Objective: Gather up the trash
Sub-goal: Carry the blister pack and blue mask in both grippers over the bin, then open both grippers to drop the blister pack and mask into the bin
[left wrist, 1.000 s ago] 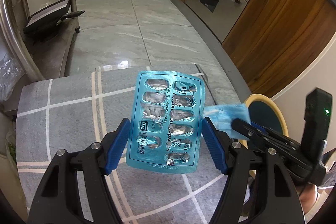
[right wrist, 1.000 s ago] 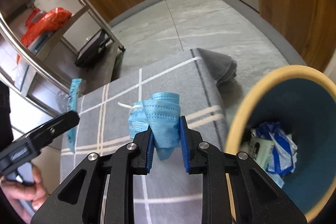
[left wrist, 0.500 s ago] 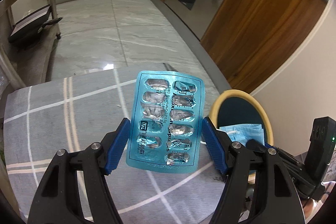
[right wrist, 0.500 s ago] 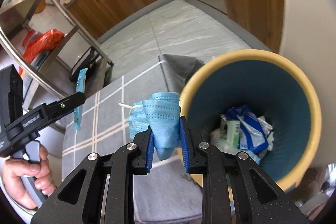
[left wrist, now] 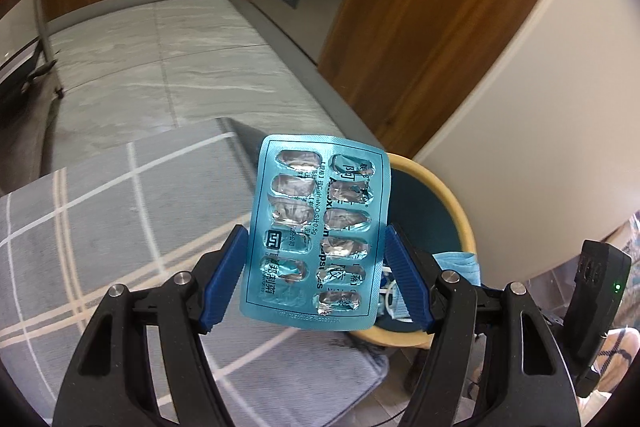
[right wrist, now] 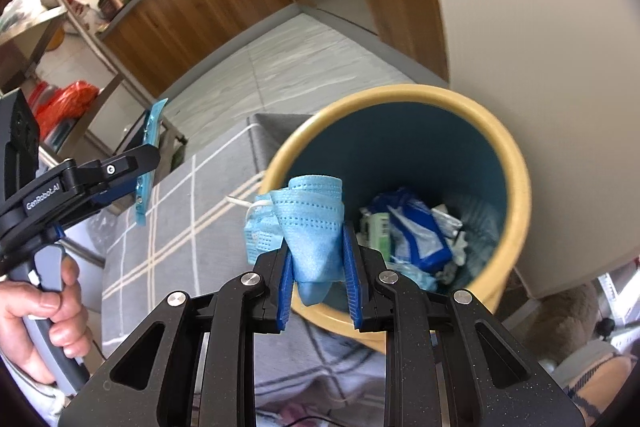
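**Operator:** Currently, which load is closer to release?

**Technician:** The right gripper. Its fingers are closed narrow on a crumpled blue face mask, which hangs over the near rim of the yellow-rimmed bin. The bin mouth lies ahead of the fingers and slightly to their right, with wrappers already at the bottom.

**Operator:** And the left side?

**Technician:** The left gripper has its fingers spread wide, clamping an emptied teal blister pack by its two long edges. The pack stands upright, long axis running away from the fingers. In the left wrist view the bin sits behind and to the right of the pack, past the corner of the grey checked cloth on the tabletop.

**Operator:** Deciding relation?

**Technician:** Judged from both views, the mask needs only a short advance over the opening; the pack must travel further right before it clears the rim.
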The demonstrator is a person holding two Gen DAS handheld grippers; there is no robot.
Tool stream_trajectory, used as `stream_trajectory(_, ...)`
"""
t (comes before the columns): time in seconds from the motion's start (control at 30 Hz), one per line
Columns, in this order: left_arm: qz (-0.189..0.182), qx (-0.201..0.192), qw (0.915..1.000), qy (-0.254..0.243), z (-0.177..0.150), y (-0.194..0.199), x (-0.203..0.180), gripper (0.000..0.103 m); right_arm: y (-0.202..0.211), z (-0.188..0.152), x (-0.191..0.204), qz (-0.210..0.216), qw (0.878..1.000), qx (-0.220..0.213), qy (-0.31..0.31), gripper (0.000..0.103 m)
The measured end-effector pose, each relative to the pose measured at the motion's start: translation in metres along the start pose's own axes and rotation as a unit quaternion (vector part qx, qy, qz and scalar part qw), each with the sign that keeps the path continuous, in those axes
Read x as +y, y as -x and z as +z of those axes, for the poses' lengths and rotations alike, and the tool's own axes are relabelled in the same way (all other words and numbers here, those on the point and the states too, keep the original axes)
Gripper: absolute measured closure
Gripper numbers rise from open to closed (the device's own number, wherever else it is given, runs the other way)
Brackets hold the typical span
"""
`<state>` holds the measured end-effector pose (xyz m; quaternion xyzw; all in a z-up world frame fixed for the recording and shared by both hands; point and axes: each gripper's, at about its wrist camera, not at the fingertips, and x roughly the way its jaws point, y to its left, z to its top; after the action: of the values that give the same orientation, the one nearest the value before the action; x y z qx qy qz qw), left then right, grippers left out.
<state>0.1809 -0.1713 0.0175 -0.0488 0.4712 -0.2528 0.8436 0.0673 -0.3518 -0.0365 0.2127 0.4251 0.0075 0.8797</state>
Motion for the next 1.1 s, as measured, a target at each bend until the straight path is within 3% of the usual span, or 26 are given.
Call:
stream_trajectory(0.3,-0.054,0.019,0.9983,-0.007,-0.003,-0.024,-0.034,0.034,0.019,0.001,-0.03,-0.015,0.999,-0.022,-0.029,0.079)
stream_trajectory(0.57,-0.08,0.046,0.9957,0.006,-0.006,-0.054,-0.043,0.034,0.016,0.0,-0.04,-0.021,0.999,-0.022,-0.045,0.079)
stream_trajectory(1.1,-0.087,0.078,0.9932,-0.001,-0.017,-0.086,-0.054,0.032,0.006,-0.002,-0.048,-0.045,0.998,-0.016,-0.046,0.074)
